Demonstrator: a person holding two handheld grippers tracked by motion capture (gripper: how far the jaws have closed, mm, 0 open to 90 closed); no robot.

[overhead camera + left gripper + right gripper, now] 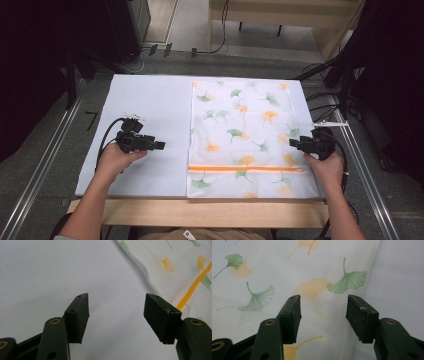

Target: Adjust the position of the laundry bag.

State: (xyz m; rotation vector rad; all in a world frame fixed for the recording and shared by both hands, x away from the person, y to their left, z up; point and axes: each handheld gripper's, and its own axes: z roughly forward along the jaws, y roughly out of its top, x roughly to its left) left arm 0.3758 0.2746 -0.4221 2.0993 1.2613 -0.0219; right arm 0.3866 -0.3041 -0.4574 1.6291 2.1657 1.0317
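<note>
Progress looks like zero so far: the ginkgo-print laundry bag [245, 135] lies flat along the tabletop's right edge, untouched. Left gripper [159, 146] hovers over bare white tabletop [150, 100], right gripper [295, 143] over the bag's right edge, both with jaws apart and empty.

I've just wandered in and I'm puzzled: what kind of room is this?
Probably a lab recording bench: a white-covered table between metal rails, cables on the floor, and a leaf-print mesh bag laid out between two hand-held grippers.
</note>
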